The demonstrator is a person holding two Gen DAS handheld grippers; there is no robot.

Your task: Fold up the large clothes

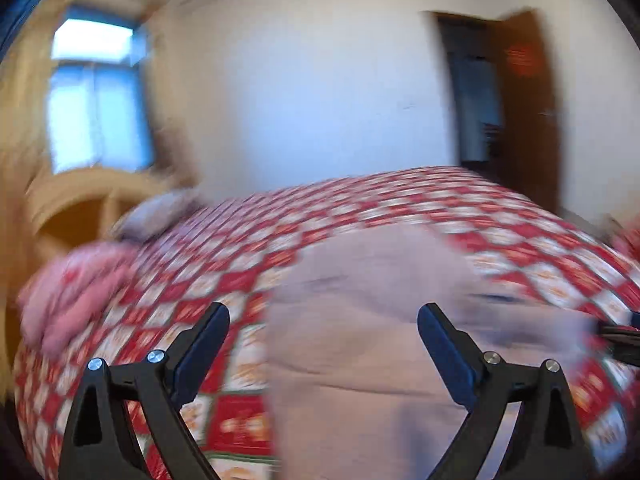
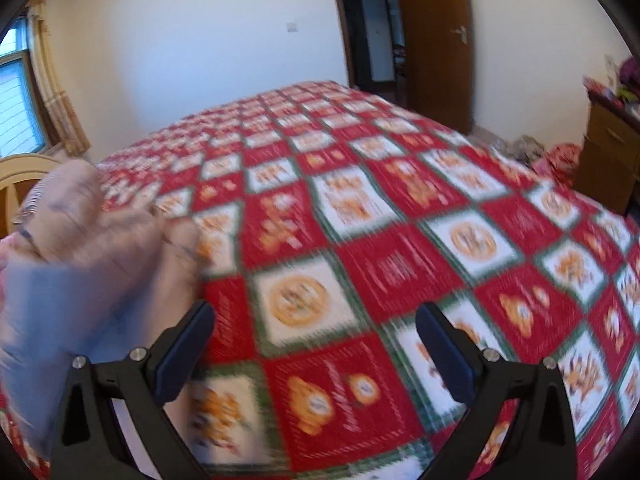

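A large pale pink garment (image 1: 372, 320) lies on the bed's red and white checked cover (image 1: 280, 240). My left gripper (image 1: 323, 320) is open above the garment's near part, holding nothing. In the right wrist view the garment (image 2: 92, 248) lies at the left, blurred. My right gripper (image 2: 314, 320) is open and empty over the checked cover (image 2: 380, 220), to the right of the garment. The right gripper's tip (image 1: 624, 336) shows at the right edge of the left wrist view.
A pink bundle of cloth (image 1: 72, 292) and a pillow (image 1: 164, 212) lie at the bed's left end by a wooden headboard (image 1: 80, 200). An open brown door (image 2: 436, 40) stands behind the bed. A wooden cabinet (image 2: 612, 152) is at the right. A window (image 1: 96, 96) is at the left.
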